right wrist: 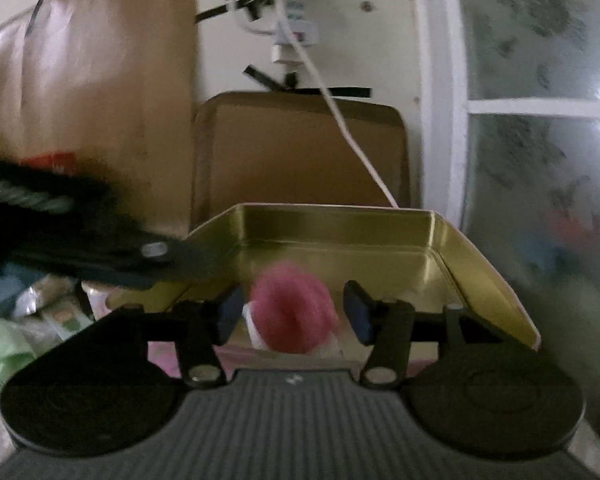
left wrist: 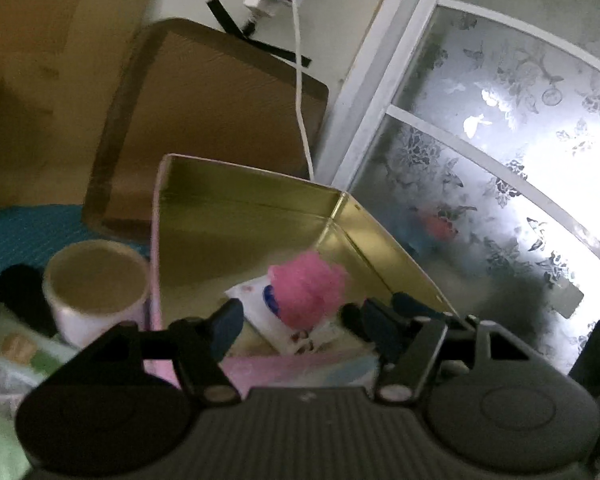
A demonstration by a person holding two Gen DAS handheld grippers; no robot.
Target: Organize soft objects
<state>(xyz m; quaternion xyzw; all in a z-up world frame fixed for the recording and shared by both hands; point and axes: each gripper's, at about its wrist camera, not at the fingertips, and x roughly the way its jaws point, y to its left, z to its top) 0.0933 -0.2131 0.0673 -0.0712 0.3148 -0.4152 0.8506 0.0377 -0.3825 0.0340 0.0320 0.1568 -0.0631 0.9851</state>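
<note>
Two soft items, pink pom-pom (right wrist: 294, 312) and white packet (left wrist: 260, 304), lie in the gold tin (right wrist: 340, 240); both grippers, left gripper (left wrist: 292, 320) and right gripper (right wrist: 292, 314), gape empty, clutter at lower left unsorted.

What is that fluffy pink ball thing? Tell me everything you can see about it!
The pink pom-pom looks soft and fuzzy, like a round puff of yarn. It sits inside the gold tin box, resting on a white packet. In the right wrist view it lies between the open jaws of the right gripper, which do not appear to squeeze it. The picture is blurry.
</note>
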